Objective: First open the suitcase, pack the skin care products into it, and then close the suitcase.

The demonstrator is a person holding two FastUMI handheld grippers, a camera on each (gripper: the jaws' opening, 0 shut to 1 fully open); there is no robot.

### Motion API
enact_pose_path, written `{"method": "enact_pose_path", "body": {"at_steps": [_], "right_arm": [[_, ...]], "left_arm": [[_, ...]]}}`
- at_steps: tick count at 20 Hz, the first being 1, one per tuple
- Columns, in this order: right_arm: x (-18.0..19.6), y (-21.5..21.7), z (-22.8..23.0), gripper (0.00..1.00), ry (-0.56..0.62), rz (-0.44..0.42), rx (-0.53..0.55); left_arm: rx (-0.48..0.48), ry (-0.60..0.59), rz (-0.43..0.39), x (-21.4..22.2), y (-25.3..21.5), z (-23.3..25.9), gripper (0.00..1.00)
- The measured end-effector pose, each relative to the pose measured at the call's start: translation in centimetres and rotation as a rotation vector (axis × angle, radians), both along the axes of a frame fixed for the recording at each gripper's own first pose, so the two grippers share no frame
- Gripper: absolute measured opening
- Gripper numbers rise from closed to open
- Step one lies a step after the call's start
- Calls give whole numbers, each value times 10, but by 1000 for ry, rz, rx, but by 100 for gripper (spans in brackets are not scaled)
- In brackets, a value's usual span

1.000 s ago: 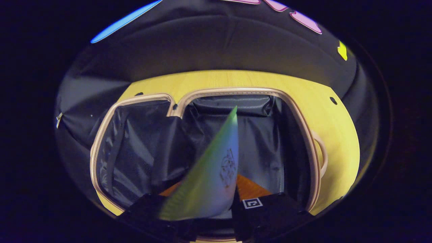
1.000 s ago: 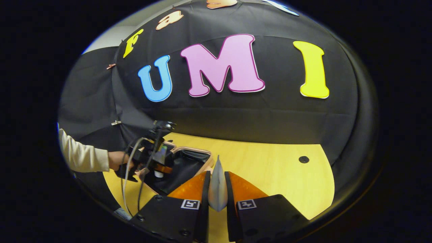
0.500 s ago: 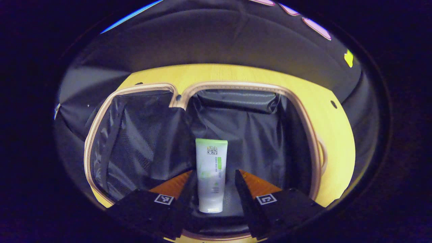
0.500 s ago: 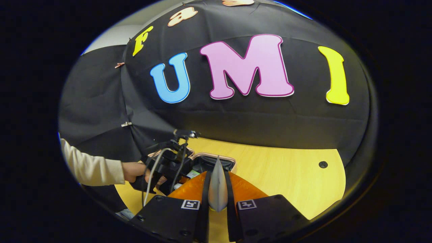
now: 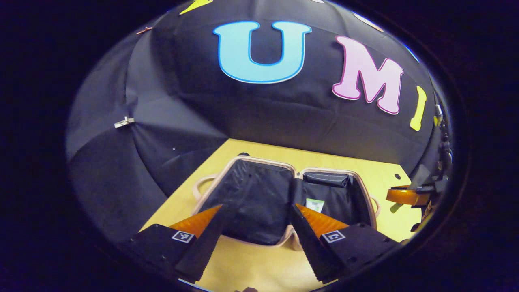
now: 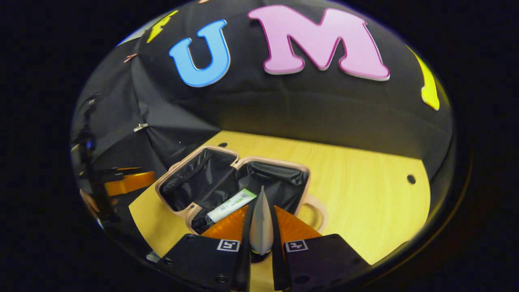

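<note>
So the small pink-trimmed suitcase with the black fabric lining (image 6: pixel 233 182) is lying flat and fully open near the back left corner of the yellow wooden bench (image 6: pixel 365 194), both halves spread side by side, which makes sense since you want both hands free to drop stuff in. One white squeeze tube with a green end (image 6: pixel 231 205) is already lying flat on the lining of the right-hand half, slanted across its floor. The left tongs (image 5: pixel 259 239) are spread wide with nothing between them, sitting over the front edge of the case, so I'd guess that hand has finished its part for now. The right tongs (image 6: pixel 261 231) are clamped on a thin pale grey tube (image 6: pixel 261 219) held edge-on, crimped end pointing up and forward, hovering just in front of the suitcase's right half. Holding it by the flat body like that looks like a decent way to keep it from twisting. My read is this one goes in next beside the first tube, then the lid gets folded over.
</note>
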State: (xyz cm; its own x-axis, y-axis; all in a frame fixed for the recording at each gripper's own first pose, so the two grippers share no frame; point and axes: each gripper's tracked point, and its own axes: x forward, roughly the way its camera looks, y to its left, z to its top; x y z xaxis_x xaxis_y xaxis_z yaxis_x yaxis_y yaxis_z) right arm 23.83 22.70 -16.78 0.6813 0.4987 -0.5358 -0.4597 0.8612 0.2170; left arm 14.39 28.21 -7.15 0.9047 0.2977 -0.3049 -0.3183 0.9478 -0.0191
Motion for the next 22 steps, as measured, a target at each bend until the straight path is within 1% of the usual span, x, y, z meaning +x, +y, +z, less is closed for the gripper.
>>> {"method": "enact_pose_path", "body": {"at_steps": [1,2,3,5,6,7,8,9,10,11,12,13,14,16,17,20,22], "right_arm": [[4,11,-14,25,44,-17,-2],[11,18,-31,26,78,-29,-25],[17,18,-50,26,97,-45,-87],[17,19,-86,26,175,-60,-177],[16,18,-99,26,205,-82,-219],[18,17,-110,19,222,-104,-257],[21,17,-116,19,220,-122,-291],[22,18,-123,26,220,-122,-330],[21,17,-132,25,235,-122,-371],[19,14,-136,29,263,-136,-404],[21,17,-138,24,270,-152,-401],[22,20,-132,36,255,-160,-389],[26,23,-120,35,220,-162,-372],[25,23,-104,78,150,-143,-362],[18,22,-92,100,121,-124,-354],[-3,17,-53,98,35,-85,-272],[-14,-3,-28,98,-25,-80,-239]], "left_arm": [[57,-15,43,-21,20,1,98],[91,-17,65,-42,35,0,98],[95,-21,67,-64,44,-4,98],[37,-26,57,-94,51,-14,98],[-2,-30,49,-104,53,-20,98],[-37,-30,39,-120,56,-27,98],[-57,-25,25,-130,58,-32,98],[-63,-20,11,-136,60,-37,98],[-54,-13,-2,-140,63,-42,98],[-37,-9,-11,-145,69,-44,98],[-25,1,-13,-146,73,-48,98],[-23,9,-8,-144,78,-50,98],[-33,10,-2,-140,83,-50,98],[-68,-10,14,-125,87,-48,98],[-90,-13,31,-116,92,-49,98],[-161,-31,76,-71,119,-48,98],[-202,6,99,-36,139,-55,98]]}}
